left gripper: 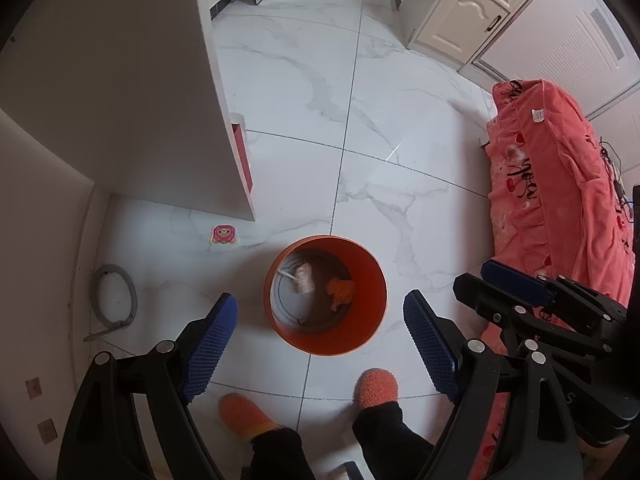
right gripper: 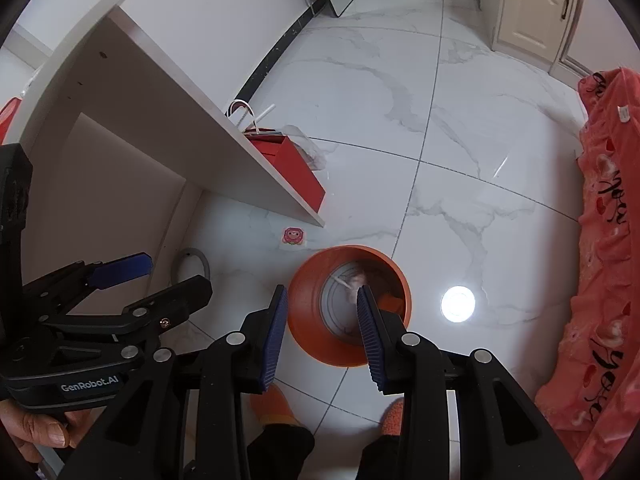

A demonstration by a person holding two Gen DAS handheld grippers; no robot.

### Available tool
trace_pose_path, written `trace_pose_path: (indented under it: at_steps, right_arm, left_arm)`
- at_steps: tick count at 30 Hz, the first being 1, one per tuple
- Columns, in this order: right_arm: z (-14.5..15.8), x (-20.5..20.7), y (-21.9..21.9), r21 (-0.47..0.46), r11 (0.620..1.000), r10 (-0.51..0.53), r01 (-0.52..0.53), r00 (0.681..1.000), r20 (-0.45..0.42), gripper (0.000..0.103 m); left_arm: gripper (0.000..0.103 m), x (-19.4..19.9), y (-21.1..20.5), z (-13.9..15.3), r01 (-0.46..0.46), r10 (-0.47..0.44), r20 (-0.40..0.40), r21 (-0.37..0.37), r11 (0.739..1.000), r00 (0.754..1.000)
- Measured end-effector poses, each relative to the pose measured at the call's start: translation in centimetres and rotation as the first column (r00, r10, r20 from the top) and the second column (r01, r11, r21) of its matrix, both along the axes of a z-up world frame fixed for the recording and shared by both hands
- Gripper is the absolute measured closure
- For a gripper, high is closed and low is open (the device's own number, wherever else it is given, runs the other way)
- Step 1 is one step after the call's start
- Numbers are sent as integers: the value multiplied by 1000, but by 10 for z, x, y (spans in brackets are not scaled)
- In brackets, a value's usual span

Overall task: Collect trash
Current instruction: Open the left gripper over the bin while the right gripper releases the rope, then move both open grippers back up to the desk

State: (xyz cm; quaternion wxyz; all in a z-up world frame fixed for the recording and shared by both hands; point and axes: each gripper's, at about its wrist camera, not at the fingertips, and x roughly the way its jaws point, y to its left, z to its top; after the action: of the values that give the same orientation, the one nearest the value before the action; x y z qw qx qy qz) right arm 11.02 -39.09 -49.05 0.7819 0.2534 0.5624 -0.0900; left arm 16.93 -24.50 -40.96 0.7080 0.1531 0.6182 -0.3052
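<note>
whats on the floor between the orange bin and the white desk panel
A small pink sticker lies on the tile between the orange bin and the white desk panel; both wrist views show it.

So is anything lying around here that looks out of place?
Yes: a small pink sticker-like piece lies on the white floor beside the orange bin, just under the desk panel's corner, not in the bin with the pale scrap and orange bit. A grey hose also curls loose by the wall.
</note>
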Motion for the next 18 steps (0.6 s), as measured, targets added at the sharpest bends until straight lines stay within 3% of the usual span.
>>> trace_pose_path:
  at_steps: [8,12,18]
  right_arm:
    - [34,-10,1,-42,999,12,-11,1000,20,66]
    - [73,-21,-1,-86,996,20,-15,998,57,66]
    - [144,-41,2,-109,994,38,-21,986,161,66]
  left_arm:
    - [19,-7,4,23,7,-6,27,-26,1000,1000]
    - [19,-16,4,53,9,-6,56,-53,999,998]
    - [19,-37,14,124,19,-1,181,-101,995,984]
